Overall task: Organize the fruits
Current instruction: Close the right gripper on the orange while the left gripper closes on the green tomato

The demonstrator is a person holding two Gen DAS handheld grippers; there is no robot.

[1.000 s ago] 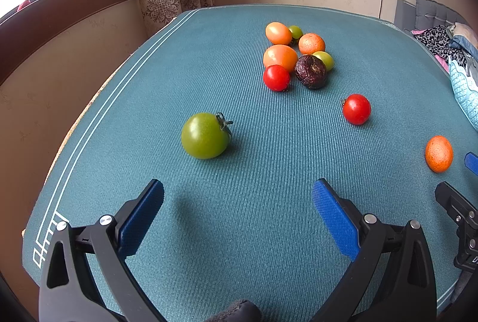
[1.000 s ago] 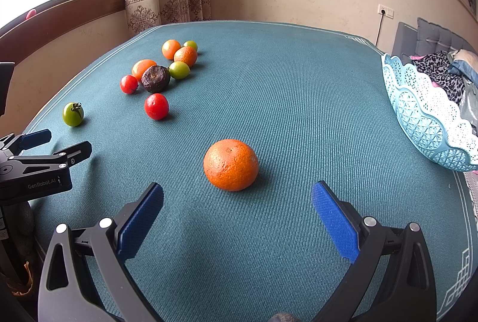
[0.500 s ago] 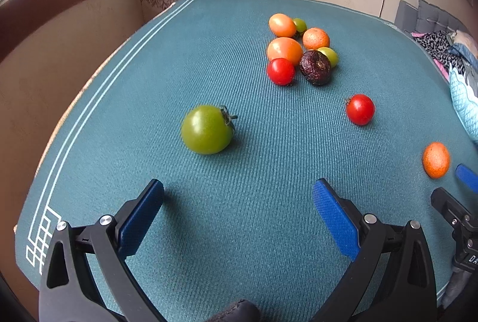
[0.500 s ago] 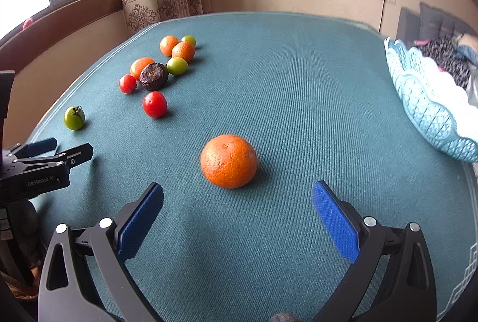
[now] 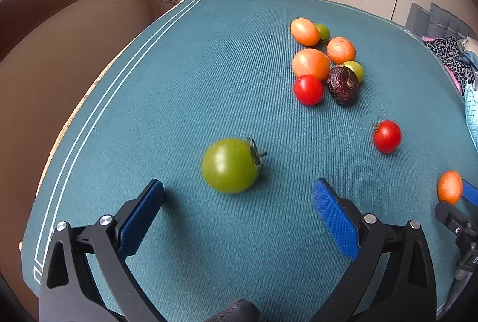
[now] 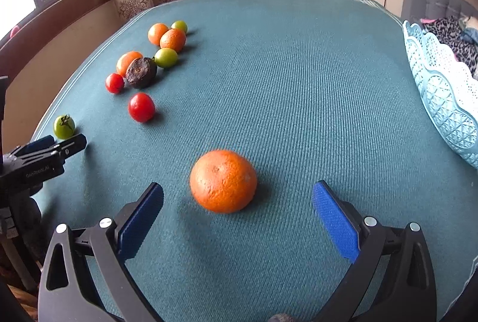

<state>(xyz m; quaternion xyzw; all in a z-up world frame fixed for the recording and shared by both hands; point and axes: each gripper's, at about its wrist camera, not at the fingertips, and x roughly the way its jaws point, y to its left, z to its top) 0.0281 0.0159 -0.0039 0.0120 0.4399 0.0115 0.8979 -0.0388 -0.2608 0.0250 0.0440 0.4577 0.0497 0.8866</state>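
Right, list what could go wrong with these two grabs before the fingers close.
1. The green tomato sits ahead of the open left gripper, not yet between the pads; closing early could nudge it away across the cloth.
2. The orange is round and wide; an off-centre pinch by the open right gripper may squirt it out.
3. The basket stands at the table's edge, so a careless drop could miss it.

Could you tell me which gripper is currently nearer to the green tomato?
Left. The left gripper is open just short of the green tomato; the right gripper faces the orange, well away from it.
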